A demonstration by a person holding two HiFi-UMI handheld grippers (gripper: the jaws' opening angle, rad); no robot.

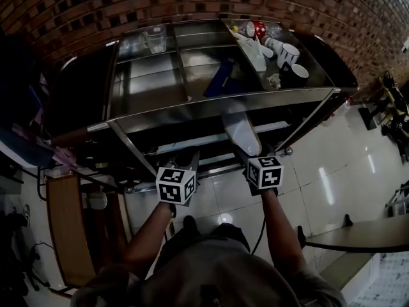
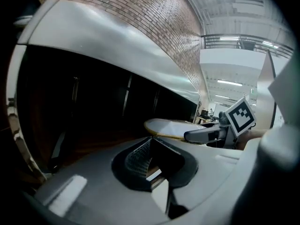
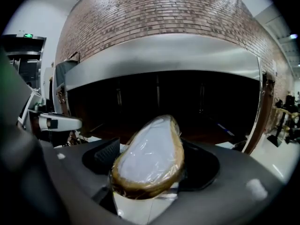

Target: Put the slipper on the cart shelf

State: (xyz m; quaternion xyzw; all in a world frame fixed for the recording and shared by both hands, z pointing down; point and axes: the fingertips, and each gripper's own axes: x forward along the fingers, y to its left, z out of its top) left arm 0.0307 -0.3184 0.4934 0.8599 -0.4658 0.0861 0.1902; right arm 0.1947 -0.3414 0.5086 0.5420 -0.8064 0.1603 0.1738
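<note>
Head view, cart (image 1: 211,104): we see a steel cart against a brick wall, with a pitcher (image 1: 153,39) and a mug (image 1: 287,54) on its top.
Head view, slipper (image 1: 241,133): it sits at the cart's front, toe pointing in under the cart's top.
Head view, right gripper (image 1: 250,153): we hold the slipper's heel end with it, just before the cart.
Head view, left gripper (image 1: 190,158): it is also at the cart's front, beside the right one, and carries nothing.
Left gripper view, left gripper (image 2: 150,146): its jaws are drawn together, nothing between them.
Left gripper view, slipper (image 2: 171,127): it lies level before the dark space under the cart (image 2: 117,41) top, with the right gripper (image 2: 206,135) behind it.
Right gripper view, right gripper (image 3: 152,162): its jaws are clamped on the slipper (image 3: 150,158), which is pale, tan-rimmed and wrapped in clear film.
Right gripper view, cart (image 3: 164,55): the slipper's toe points into the dark space under the top. The left gripper (image 3: 58,122) is off to the side.
</note>
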